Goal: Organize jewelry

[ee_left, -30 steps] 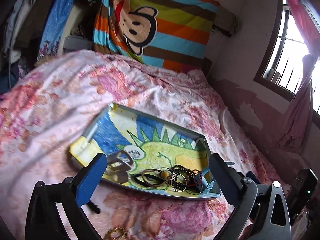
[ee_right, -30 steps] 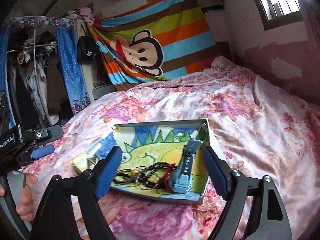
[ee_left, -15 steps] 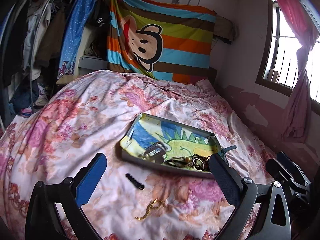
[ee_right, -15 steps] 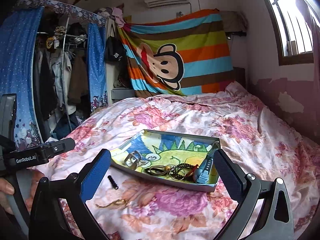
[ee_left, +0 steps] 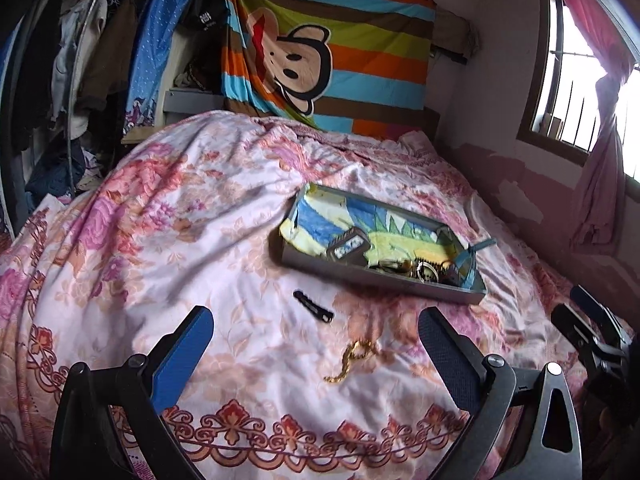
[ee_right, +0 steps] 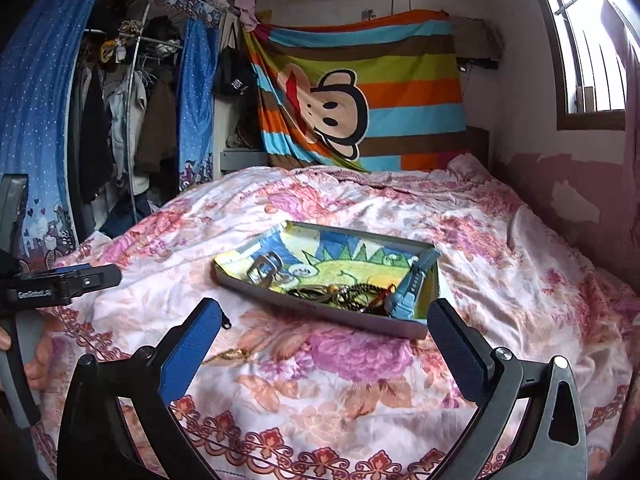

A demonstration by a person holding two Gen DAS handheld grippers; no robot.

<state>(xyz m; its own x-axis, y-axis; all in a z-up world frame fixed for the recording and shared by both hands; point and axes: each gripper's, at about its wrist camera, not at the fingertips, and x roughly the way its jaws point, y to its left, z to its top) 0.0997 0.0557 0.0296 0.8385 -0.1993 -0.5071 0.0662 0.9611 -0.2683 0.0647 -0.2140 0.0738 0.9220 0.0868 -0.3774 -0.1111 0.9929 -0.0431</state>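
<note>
1. Both grippers have backed away from the shallow grey tray with the cartoon dinosaur drawing on its floor (ee_left: 384, 280). A second ago it filled the lower part of each view; now it sits mid-bed and we see a lot more quilt. Right fingers also went from partly spread to fully spread.
2. Our left gripper (ee_left: 316, 354) is released, blue pads wide apart, nothing between them. Same for the right gripper (ee_right: 324, 344): wide open and empty.
3. Most of the jewelry is already in the tray, heaped at its near right end: the light blue rubber watch (ee_right: 412, 288) leaning on the right wall, a tangle of dark bead strings and metal rings (ee_right: 340, 294) beside it, and a silver buckle-like piece (ee_right: 264, 266) further left. Piling them there looks like plain dropping from the nearest side.
4. Two stragglers are out on the pink floral quilt (ee_left: 180, 240): a small black clip-like bar (ee_left: 314, 306) just in front of the tray and a thin gold chain (ee_left: 354, 358) nearer to us, right between the left fingers' line of sight. Our guess is the pullback was to line up on one of those.
5. Room-wise we're fine: open quilt all round, tray walls low, bed edge just below us. Soft bedding means the chain will sink in folds, so pinching it could grab fabric.
</note>
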